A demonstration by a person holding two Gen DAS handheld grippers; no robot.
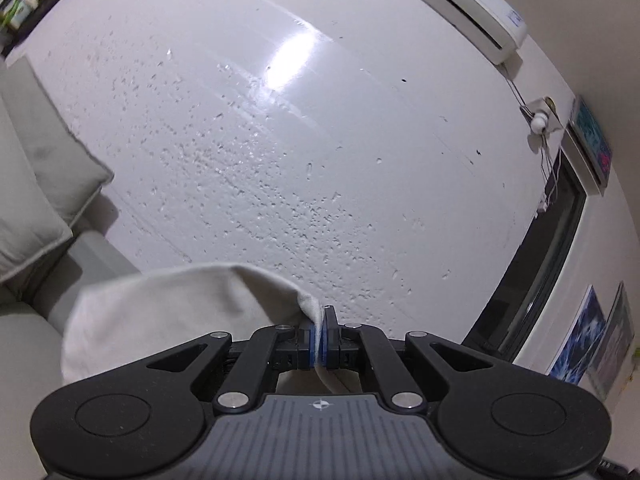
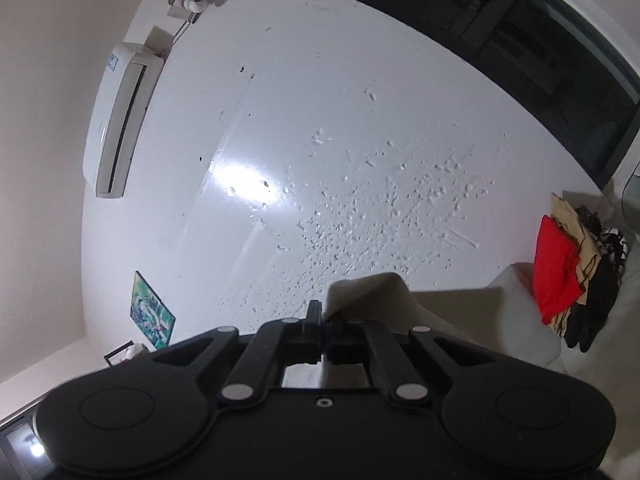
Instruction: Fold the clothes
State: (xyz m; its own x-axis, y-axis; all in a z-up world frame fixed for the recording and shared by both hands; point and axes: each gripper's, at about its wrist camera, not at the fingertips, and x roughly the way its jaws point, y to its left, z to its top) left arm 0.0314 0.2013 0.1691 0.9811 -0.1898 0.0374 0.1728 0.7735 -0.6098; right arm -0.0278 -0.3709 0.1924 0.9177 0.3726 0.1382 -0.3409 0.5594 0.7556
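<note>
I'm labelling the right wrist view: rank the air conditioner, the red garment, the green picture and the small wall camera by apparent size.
1. air conditioner
2. red garment
3. green picture
4. wall camera

Apparent size only: fisheye distortion and differing distances make true sizes unsure.

Black left gripper (image 1: 322,334), blue pads, silver rivets; right gripper (image 2: 322,334) alike.

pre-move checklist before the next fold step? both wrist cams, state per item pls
1. Left gripper clamped on the off-white cloth garment: ok.
2. Right gripper clamped on the same pale fabric: ok.
3. Garment spread evenly between grippers: cannot tell, the span is out of view.
4. Folding surface below: cannot tell, both cameras face the white ceiling.
5. Pile of red, tan and black clothes apart from the grippers: ok.
</note>
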